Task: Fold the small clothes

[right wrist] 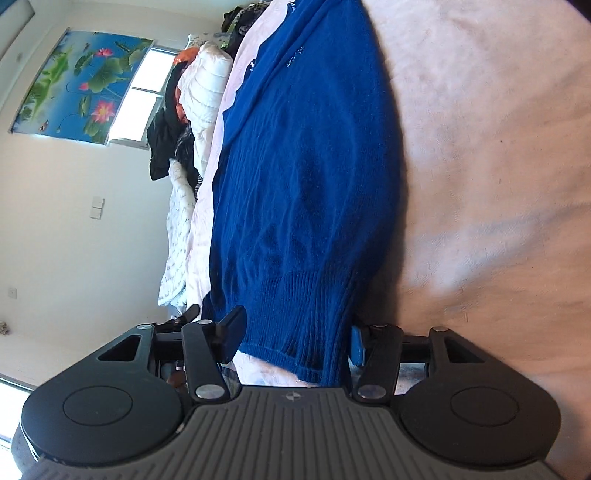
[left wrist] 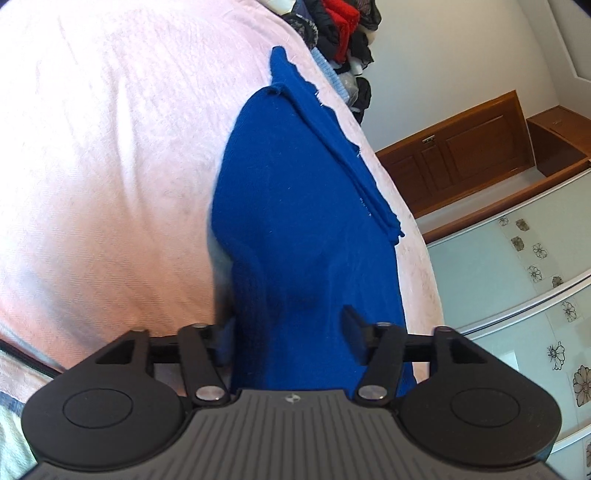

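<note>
A blue knit sweater [left wrist: 295, 206] lies flat on a pink bed cover [left wrist: 110, 166], with a folded strip of it along its right side. My left gripper [left wrist: 290, 332] stands open over the sweater's near end; the cloth lies between the fingers [left wrist: 352, 328], which do not pinch it. In the right wrist view the same sweater [right wrist: 310, 166] stretches away over the pink cover [right wrist: 480, 147], its ribbed hem nearest me. My right gripper [right wrist: 295, 338] is open astride that hem, with the fingers [right wrist: 234, 332] apart on either side of it.
A heap of dark and red clothes [left wrist: 343, 33] sits at the bed's far end. A wooden cabinet [left wrist: 461, 147] and flowered glass doors [left wrist: 517, 277] stand past the bed's edge. White bedding [right wrist: 207, 96] and dark clothes [right wrist: 166, 140] lie beside the sweater, below a lotus picture [right wrist: 81, 85].
</note>
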`<state>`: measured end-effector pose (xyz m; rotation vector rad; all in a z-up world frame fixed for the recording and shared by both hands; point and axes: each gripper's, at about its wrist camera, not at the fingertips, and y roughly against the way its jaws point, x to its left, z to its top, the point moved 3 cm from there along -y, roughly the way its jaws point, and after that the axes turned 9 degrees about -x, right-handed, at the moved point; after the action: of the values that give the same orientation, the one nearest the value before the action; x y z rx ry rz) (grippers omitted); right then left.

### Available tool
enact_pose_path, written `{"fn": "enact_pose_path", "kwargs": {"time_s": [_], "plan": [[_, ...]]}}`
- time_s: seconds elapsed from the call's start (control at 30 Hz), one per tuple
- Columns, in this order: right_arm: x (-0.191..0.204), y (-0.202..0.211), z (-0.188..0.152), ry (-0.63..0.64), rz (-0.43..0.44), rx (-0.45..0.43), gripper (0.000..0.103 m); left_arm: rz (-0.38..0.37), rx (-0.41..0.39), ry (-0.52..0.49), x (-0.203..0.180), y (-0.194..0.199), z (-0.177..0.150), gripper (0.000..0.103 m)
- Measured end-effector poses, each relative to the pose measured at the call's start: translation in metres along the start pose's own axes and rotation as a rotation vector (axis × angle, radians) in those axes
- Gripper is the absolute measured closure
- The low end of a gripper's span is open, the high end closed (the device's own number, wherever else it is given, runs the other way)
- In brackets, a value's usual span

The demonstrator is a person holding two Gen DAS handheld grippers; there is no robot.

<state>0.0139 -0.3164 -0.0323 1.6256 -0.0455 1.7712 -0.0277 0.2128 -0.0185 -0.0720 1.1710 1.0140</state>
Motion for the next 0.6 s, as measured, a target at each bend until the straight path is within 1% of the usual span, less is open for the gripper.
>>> {"fn": "enact_pose_path", "kwargs": {"time_s": [0.1, 0.2, 0.23, 0.27, 0.3, 0.33, 0.37, 0.4, 0.43, 0.47, 0.5, 0.53, 0.6], "plan": [[-0.005, 0.002, 0.001, -0.039, 0.021, -0.006, 0.044, 0.003, 0.007, -0.005, -0.003, -0.002, -0.002, 0.042], [-0.004, -0.003, 0.002, -0.063, 0.04, 0.0, 0.042, -0.043, 0.011, 0.018, -0.008, -0.005, -0.003, 0.042], [-0.003, -0.004, 0.002, -0.065, 0.045, 0.005, 0.042, -0.077, -0.009, 0.018, -0.012, -0.002, -0.002, 0.042], [-0.002, -0.005, 0.001, -0.059, 0.044, 0.01, 0.04, -0.111, -0.045, 0.018, -0.014, 0.004, 0.001, 0.042], [-0.001, -0.006, 0.001, -0.05, 0.039, 0.014, 0.04, -0.129, -0.086, 0.014, -0.018, 0.01, 0.005, 0.042], [-0.001, -0.005, 0.001, -0.046, 0.035, 0.017, 0.04, -0.12, -0.113, 0.008, -0.018, 0.014, 0.011, 0.04], [-0.001, -0.005, 0.001, -0.05, 0.039, 0.018, 0.04, -0.09, -0.129, -0.001, -0.017, 0.016, 0.016, 0.036], [-0.003, -0.004, 0.001, -0.058, 0.044, 0.017, 0.041, -0.04, -0.144, -0.013, -0.014, 0.016, 0.021, 0.03], [-0.004, -0.003, 0.002, -0.065, 0.049, 0.016, 0.041, -0.002, -0.144, -0.024, -0.01, 0.013, 0.023, 0.029], [-0.005, -0.002, 0.002, -0.069, 0.053, 0.013, 0.042, 0.023, -0.123, -0.025, -0.006, 0.007, 0.025, 0.029], [-0.005, -0.002, 0.002, -0.07, 0.053, 0.012, 0.041, 0.037, -0.091, -0.011, -0.001, 0.0, 0.025, 0.029], [-0.005, -0.002, 0.002, -0.068, 0.051, 0.012, 0.041, 0.034, -0.072, 0.004, 0.003, -0.005, 0.024, 0.03], [-0.005, -0.001, 0.001, -0.061, 0.048, 0.012, 0.041, 0.007, -0.072, -0.001, 0.0, -0.009, 0.021, 0.028]]}}
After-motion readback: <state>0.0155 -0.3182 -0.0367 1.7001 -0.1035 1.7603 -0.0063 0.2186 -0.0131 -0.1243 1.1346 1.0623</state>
